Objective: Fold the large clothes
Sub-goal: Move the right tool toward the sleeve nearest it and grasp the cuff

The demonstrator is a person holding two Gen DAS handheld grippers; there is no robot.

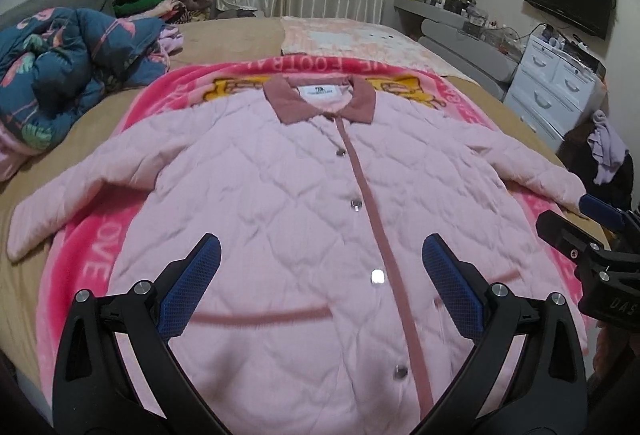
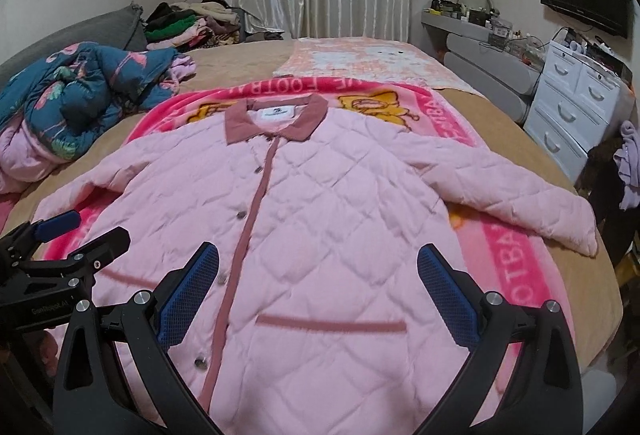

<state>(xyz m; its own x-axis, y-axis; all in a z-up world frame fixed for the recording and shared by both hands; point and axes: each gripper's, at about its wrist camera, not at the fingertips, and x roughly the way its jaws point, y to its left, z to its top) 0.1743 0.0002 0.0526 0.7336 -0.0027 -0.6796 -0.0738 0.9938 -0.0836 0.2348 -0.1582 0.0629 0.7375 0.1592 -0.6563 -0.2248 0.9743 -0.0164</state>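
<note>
Pink quilted jacket point(image 1: 304, 203) spread face up and buttoned on a bright pink blanket point(image 1: 92, 259) across the bed point(image 1: 236, 35), collar point(image 1: 320, 99) at the far end, hem nearest the cameras, both sleeves splayed out to the sides and nothing folded over yet. Left gripper point(image 1: 320, 283) hovering above the lower front, released, jaws wide apart with only fabric showing between the blue pads point(image 1: 192, 287), nothing held. Right gripper point(image 2: 318, 287) likewise spread wide and empty, poised over the right half just beside the dark pink placket point(image 2: 244, 255); seen in the left view at the right edge, out near the right cuff point(image 1: 568, 187). Judged to be the very start of the fold: garment laid flat, first grasp not yet made. Next move probably a pinch on a sleeve or a side edge by each tool, then a carry inward across the chest; needs a low approach to catch the puffy padding, and a lift clear enough to avoid dragging the blanket along. Slippery quilting and bulk likely to spring back, so a firm bite wanted. Heap of blue patterned bedding point(image 1: 60, 75) well apart at the left, no obstacle
</note>
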